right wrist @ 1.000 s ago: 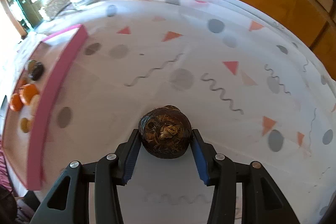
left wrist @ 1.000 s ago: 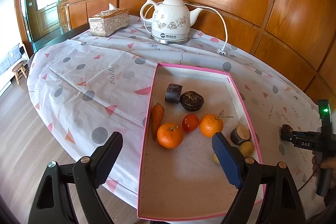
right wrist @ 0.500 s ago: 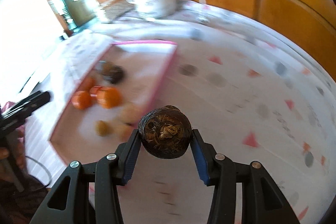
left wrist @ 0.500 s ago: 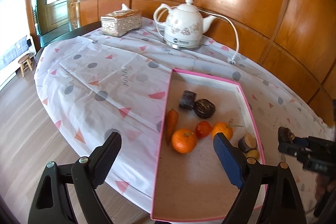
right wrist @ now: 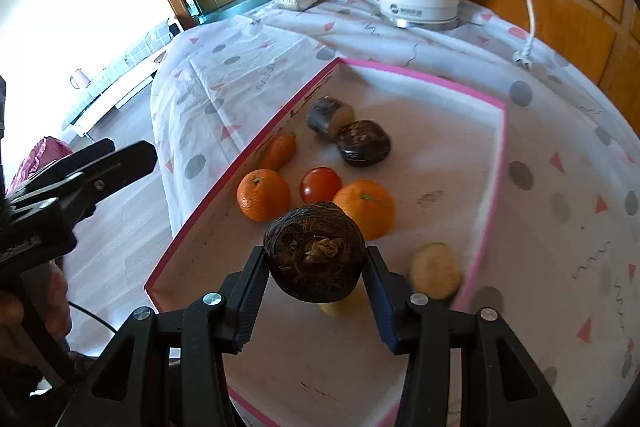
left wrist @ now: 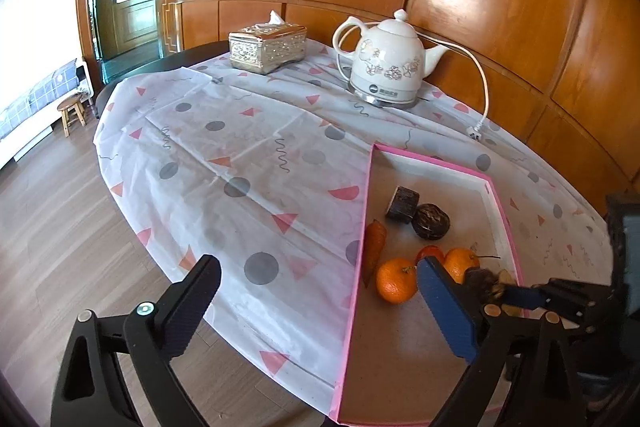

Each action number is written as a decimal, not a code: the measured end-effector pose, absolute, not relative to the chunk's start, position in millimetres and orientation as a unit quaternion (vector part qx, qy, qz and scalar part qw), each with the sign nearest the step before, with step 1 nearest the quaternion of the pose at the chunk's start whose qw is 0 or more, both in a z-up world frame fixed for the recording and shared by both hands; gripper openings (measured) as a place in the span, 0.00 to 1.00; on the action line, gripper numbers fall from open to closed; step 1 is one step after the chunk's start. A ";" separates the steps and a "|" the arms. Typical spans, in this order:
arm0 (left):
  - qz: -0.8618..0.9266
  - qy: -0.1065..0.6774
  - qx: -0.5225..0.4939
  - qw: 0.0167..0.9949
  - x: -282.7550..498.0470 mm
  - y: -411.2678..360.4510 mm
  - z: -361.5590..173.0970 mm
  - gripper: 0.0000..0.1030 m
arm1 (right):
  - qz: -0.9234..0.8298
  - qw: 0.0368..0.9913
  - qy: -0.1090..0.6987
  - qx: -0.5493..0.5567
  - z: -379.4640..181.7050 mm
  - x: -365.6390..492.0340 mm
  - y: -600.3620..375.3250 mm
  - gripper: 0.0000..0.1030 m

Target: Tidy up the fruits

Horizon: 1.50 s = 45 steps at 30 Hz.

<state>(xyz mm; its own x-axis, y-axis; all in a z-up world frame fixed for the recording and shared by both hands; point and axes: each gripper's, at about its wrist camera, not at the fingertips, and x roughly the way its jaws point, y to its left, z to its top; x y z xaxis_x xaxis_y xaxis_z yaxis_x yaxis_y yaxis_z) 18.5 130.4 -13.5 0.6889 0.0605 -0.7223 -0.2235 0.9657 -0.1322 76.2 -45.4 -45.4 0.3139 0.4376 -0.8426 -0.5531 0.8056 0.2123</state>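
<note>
My right gripper [right wrist: 316, 291] is shut on a dark brown water chestnut [right wrist: 315, 255] and holds it above the pink-rimmed tray [right wrist: 493, 187], over its near end. In the tray lie two oranges [right wrist: 263, 194] [right wrist: 366, 207], a tomato [right wrist: 321, 183], a carrot [right wrist: 279, 150], a second dark chestnut [right wrist: 363, 143], a dark cut piece [right wrist: 325, 113] and two pale pieces [right wrist: 435, 270]. My left gripper [left wrist: 316, 311] is open and empty, low over the table's front edge beside the tray [left wrist: 359, 251]. The right gripper with the chestnut [left wrist: 482, 283] shows at the right of the left wrist view.
A white kettle [left wrist: 387, 63] with its cord and a silver tissue box [left wrist: 267, 43] stand at the back of the table on the patterned cloth [left wrist: 240, 163]. Wooden wall panels run behind. The floor lies to the left.
My right gripper has carried the chestnut from the bare cloth right of the tray to above the tray's near end. My left gripper has drawn back and to the left, still open.
</note>
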 end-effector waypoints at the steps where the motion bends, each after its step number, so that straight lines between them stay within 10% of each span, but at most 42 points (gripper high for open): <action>1: 0.079 0.385 -0.106 0.913 18.2 130.7 -13.4 0.99 | 0.306 0.807 0.502 -0.056 -48.3 77.3 -42.9 0.48; 45: 0.057 0.292 -0.009 0.955 -13.4 34.5 21.3 1.00 | 0.075 0.919 0.386 0.018 -10.9 6.6 -138.6 0.57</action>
<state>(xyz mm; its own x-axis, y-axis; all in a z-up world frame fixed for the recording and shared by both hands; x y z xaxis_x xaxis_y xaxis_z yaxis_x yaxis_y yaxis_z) -13.4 34.5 21.3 0.8231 0.1034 -0.5585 -0.1136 0.9934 0.0165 6.6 -138.6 -10.9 0.6910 0.1508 -0.7070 -0.1237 0.9882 0.0899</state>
